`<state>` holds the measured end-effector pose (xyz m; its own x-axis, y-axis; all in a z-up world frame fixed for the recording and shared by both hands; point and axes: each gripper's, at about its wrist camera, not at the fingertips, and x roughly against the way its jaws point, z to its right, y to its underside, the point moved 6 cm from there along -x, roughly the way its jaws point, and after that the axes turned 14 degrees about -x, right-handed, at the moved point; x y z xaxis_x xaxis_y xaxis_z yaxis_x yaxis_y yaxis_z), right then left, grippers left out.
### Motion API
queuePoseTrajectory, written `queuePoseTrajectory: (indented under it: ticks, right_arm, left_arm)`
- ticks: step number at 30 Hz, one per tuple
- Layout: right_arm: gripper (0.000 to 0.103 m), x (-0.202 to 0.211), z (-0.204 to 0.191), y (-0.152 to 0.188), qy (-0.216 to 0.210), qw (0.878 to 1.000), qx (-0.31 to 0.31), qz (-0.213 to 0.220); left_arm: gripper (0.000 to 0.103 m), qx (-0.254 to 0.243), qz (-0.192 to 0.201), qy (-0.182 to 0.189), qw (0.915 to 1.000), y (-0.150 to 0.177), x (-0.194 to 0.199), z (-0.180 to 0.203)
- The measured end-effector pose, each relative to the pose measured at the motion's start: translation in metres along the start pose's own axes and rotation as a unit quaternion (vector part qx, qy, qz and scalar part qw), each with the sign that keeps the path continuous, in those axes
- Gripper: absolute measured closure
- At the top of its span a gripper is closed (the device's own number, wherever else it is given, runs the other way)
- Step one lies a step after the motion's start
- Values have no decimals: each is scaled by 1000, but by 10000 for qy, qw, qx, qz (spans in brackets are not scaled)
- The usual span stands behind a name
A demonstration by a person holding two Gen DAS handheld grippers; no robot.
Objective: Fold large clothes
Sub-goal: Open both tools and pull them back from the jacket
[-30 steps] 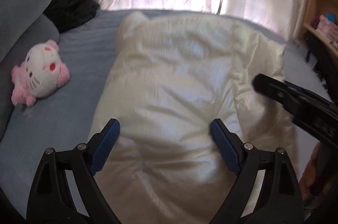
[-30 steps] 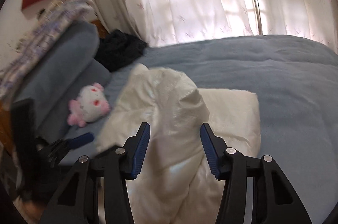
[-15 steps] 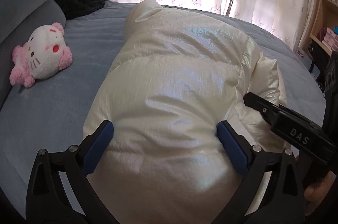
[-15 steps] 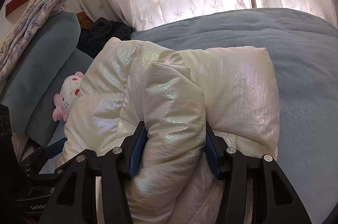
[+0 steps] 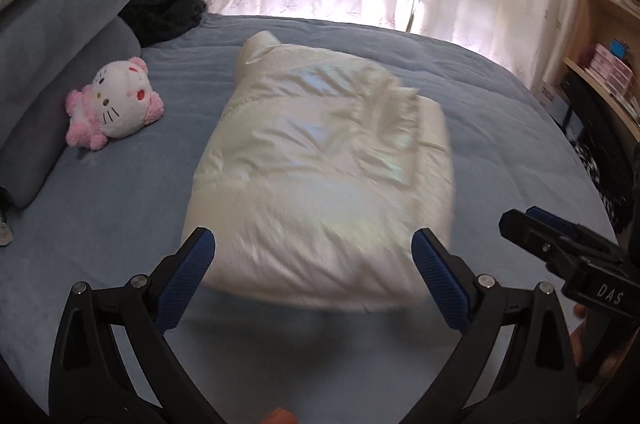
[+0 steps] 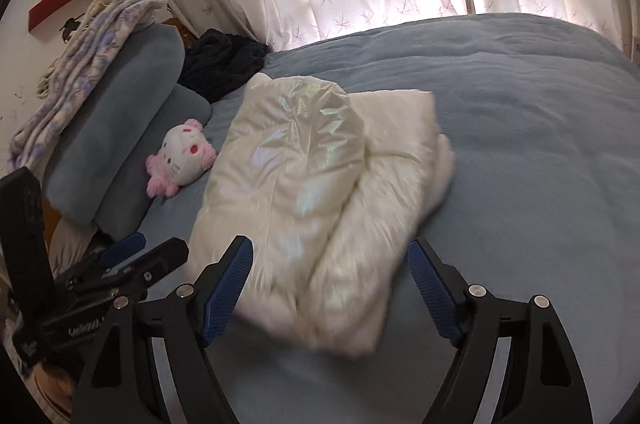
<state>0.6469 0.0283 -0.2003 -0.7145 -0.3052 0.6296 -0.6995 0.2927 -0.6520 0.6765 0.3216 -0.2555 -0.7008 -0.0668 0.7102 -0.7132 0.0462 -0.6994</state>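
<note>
A shiny cream puffer jacket (image 5: 320,175) lies folded into a thick block on the blue bed; it also shows in the right wrist view (image 6: 320,191). My left gripper (image 5: 312,280) is open and empty, hovering just short of the jacket's near edge. My right gripper (image 6: 332,284) is open and empty, its fingers straddling the jacket's near corner from above. The right gripper shows at the right edge of the left wrist view (image 5: 560,252), and the left gripper shows at the lower left of the right wrist view (image 6: 132,264).
A pink and white plush toy (image 5: 112,103) lies left of the jacket. Blue pillows (image 6: 116,127) with a patterned blanket (image 6: 88,63) stack at the left. A dark garment (image 6: 224,63) lies by the curtains. Wooden shelves (image 5: 600,63) stand at the right. The blue bedspread (image 6: 520,143) surrounds the jacket.
Both grippers have let go of the jacket and pulled back toward me. The right jaws have opened wide. The jacket has dropped flat onto the bed as a folded block.
</note>
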Motion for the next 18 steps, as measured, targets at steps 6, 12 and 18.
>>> queuePoseTrajectory:
  ticks: [6,12,18]
  right_arm:
    - [13,111,22,34,68,9998,-211,-22]
    - [11,200,38,71,217,9996,-163,38]
    - [7,272,59,117,417,9991,-72,87]
  left_arm:
    - [4,-120,70,72,9999,20,72,46]
    - [4,-175,129,186,9996,42,132,87]
    - [4,-348,100,220,9991,72,180,128]
